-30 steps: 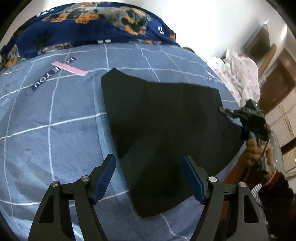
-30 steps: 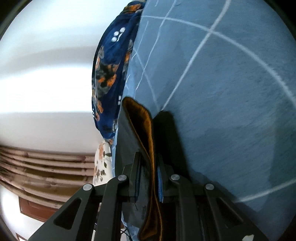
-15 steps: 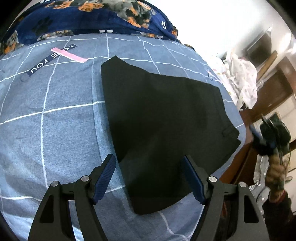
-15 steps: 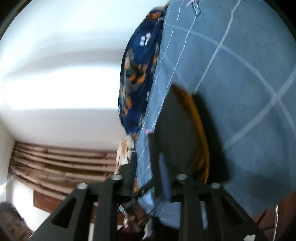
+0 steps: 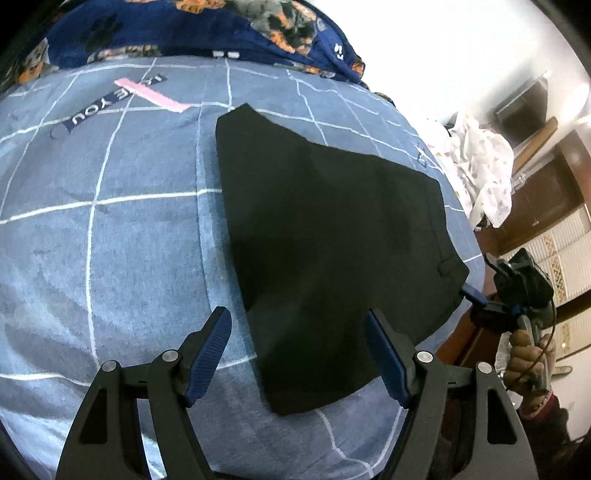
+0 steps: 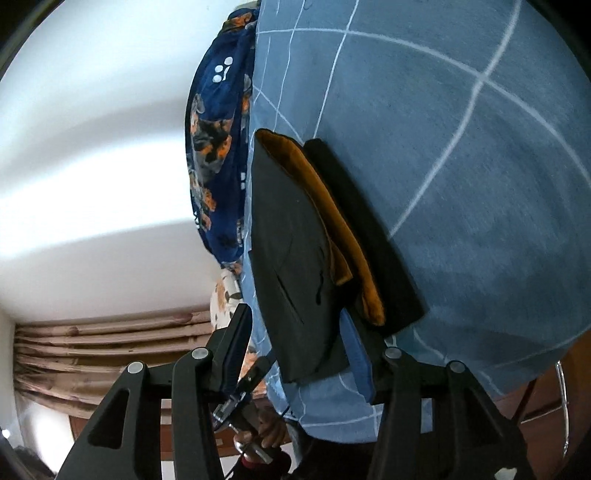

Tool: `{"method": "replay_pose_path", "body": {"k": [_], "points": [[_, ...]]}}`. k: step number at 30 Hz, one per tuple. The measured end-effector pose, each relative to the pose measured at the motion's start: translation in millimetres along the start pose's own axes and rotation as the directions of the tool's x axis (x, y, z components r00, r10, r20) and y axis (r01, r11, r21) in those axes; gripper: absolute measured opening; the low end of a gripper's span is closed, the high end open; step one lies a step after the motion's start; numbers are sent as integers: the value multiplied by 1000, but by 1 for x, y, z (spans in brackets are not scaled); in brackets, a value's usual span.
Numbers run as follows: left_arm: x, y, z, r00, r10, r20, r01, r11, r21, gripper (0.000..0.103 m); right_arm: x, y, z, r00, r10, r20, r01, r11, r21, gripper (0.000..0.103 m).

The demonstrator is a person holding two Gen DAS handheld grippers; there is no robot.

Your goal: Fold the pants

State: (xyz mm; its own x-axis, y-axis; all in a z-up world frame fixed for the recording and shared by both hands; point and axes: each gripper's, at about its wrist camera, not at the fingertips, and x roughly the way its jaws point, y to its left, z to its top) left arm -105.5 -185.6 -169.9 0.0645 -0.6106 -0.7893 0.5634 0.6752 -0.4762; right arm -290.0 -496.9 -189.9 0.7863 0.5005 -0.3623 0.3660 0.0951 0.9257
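The black pants [image 5: 332, 240] lie folded and flat on the blue checked bed cover [image 5: 110, 221]. My left gripper [image 5: 297, 347] hovers open over their near end, touching nothing. In the left wrist view my right gripper [image 5: 482, 277], held by a hand [image 5: 528, 350], sits just off the pants' right corner at the bed's edge. In the right wrist view the pants [image 6: 295, 240] are seen edge-on with orange lining showing. Their corner lies between the jaws of my right gripper [image 6: 295, 350], which are opening, and the pads do not press on it.
A dark blue dog-print blanket [image 5: 184, 33] is piled along the far side of the bed. A pink strip and a lettered band [image 5: 147, 94] lie on the cover at far left. White patterned cloth [image 5: 480, 166] and wooden furniture [image 5: 546, 192] stand to the right.
My right gripper let go of the pants' edge, widened its jaws and drew back off the side of the bed. The pants now lie flat. My left gripper stayed open and hardly moved.
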Motion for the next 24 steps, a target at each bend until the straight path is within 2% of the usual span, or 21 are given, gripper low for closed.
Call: {"method": "replay_pose_path", "body": {"k": [1,3,4,5,9,11,14,18,21,24], "points": [[2,0,-1,1000,-1,-7,1,1000,-4,74,3,2,0,1000,-3,3,3,1000,-1,48],[5,1,-2,1000,6,-22,-6,1000,-6,74,5,2,1,1000,-22,12,22,1000,-5,38],[6,0,-2,1000,11,-27,-11,1000,-5,74,6,0,2,999,-39,20,39,999,4,21],[6,0,-2,999,14,-32,-15,1000,-3,74,7,-3,3,998,-53,26,52,999,12,13],[5,-1,-2,999,18,-31,-18,1000,2,74,3,7,-5,996,-51,79,55,997,-51,11],[4,-2,-1,1000,13,-27,-13,1000,1,74,-2,11,-13,995,-31,94,36,998,-55,10],[6,-1,-1,1000,11,-29,-11,1000,-2,74,-9,15,-30,993,-48,106,55,997,-62,8],[11,-2,-3,999,11,-46,-11,1000,-1,74,-4,-10,-37,990,-103,97,103,995,5,6],[14,-3,-4,998,27,-55,-26,1000,15,74,-2,-36,-33,993,-71,93,63,994,92,5],[16,-4,-4,998,31,-57,-30,999,19,75,-2,-40,-31,996,-50,79,40,992,116,5]]}}
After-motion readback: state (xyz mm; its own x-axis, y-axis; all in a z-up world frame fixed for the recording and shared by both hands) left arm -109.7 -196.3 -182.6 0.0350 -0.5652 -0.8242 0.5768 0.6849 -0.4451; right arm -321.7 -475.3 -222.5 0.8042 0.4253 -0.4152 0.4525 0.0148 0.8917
